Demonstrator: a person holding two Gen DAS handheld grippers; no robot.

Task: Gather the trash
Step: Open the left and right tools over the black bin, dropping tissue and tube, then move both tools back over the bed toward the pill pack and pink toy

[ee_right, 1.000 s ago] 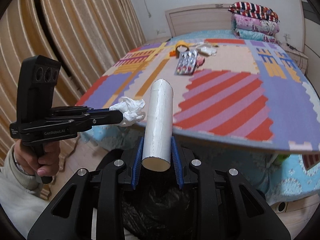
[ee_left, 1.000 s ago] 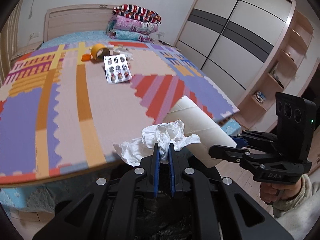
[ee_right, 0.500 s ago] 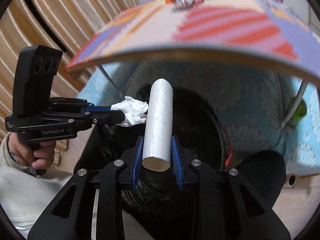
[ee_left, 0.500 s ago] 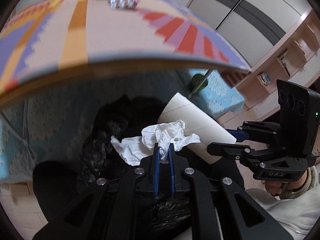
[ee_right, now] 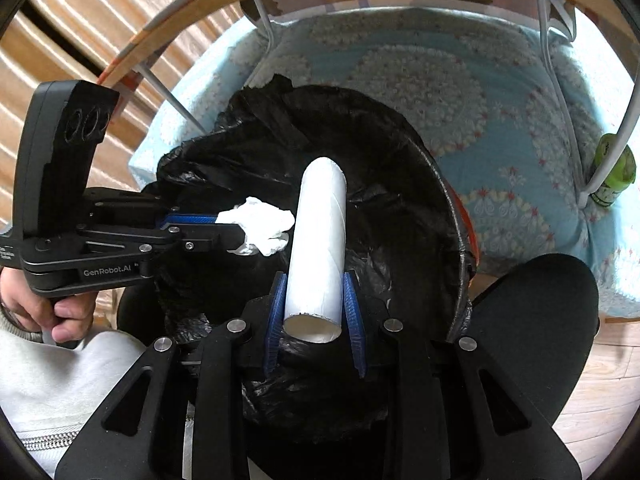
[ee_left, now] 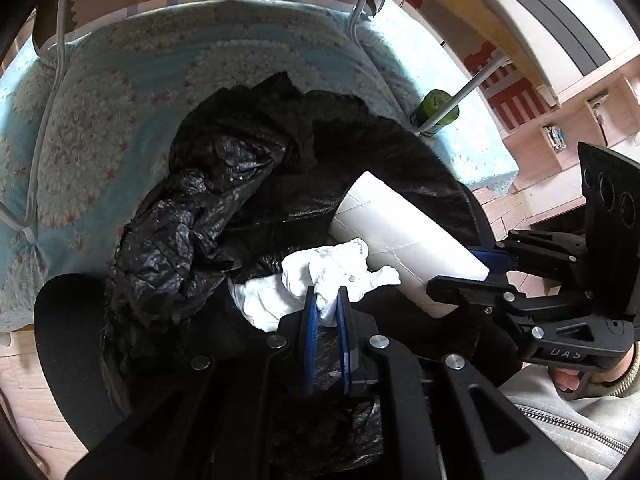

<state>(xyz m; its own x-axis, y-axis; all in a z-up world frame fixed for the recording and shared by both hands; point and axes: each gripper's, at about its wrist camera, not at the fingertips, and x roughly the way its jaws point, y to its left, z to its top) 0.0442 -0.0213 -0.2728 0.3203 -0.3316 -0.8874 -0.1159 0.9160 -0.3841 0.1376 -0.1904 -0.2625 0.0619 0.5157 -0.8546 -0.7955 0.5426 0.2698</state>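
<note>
1. Bin lined with a black plastic bag (ee_left: 208, 216), crumpled and glossy, fills the middle of both views; its rim (ee_right: 452, 216) curves along the right side in the right wrist view.
2. Left gripper (ee_left: 326, 304): blue pads pressed narrow on a crumpled white tissue (ee_left: 320, 276), held above the bag's open mouth.
3. Right gripper (ee_right: 314, 304): blue pads clamped on the near end of a white cardboard tube (ee_right: 320, 240), which points away from the camera over the bag opening.
4. Tissue and tube lie just beside each other; in the left wrist view the tissue overlaps the tube's lower edge, though contact cannot be told.
5. Behind the bin, a light-blue floral bedspread (ee_right: 460, 80) hangs down; a wooden board edge (ee_right: 168, 16) arcs across the top on thin white metal legs (ee_right: 560, 80).
6. Green bottle (ee_right: 614, 174) stands beside one leg at the bedspread's right edge.
7. Room: beige ribbed curtain (ee_right: 72, 32) at left, pale shelving (ee_left: 576, 120) at right, wood-plank floor (ee_right: 600, 420) below.
</note>
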